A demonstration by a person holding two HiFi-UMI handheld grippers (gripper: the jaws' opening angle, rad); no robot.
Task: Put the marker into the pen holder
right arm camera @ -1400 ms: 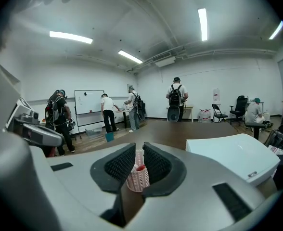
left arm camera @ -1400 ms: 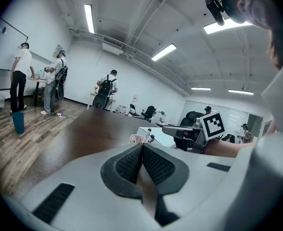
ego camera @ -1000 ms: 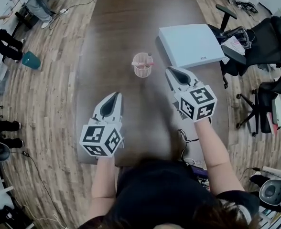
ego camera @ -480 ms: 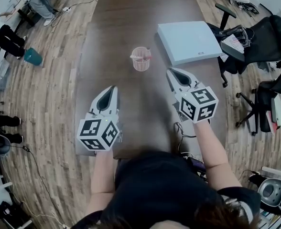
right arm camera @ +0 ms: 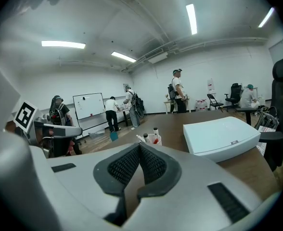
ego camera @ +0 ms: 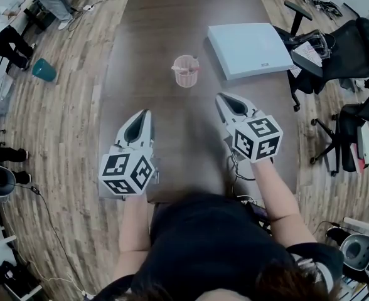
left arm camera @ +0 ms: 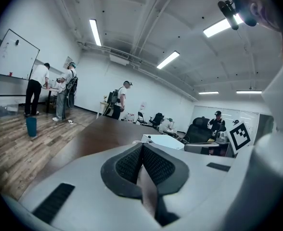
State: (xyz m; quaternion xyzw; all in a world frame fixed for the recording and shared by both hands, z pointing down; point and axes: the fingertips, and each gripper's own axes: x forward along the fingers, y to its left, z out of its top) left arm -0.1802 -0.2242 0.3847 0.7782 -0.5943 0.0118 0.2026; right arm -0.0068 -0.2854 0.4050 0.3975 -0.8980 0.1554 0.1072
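Note:
A pink mesh pen holder (ego camera: 186,71) stands on the dark wooden table (ego camera: 172,24), with markers sticking up out of it. The right gripper view shows the pen holder (right arm camera: 152,139) past the jaws, with marker caps above its rim. My left gripper (ego camera: 144,113) is near the table's front left, shut and holding nothing. My right gripper (ego camera: 223,96) is at the front right, a little short of the holder, also shut and holding nothing. Both sets of jaws are pressed together in their own views.
A flat white box (ego camera: 250,48) lies on the table's right side, beyond my right gripper. Black office chairs (ego camera: 344,46) stand to the right of the table. A teal bin (ego camera: 44,71) is on the wood floor at left. A cable (ego camera: 238,168) hangs at the table's front edge.
Both grippers have drawn back a little toward the table's front edge. The pen holder stays where it was.

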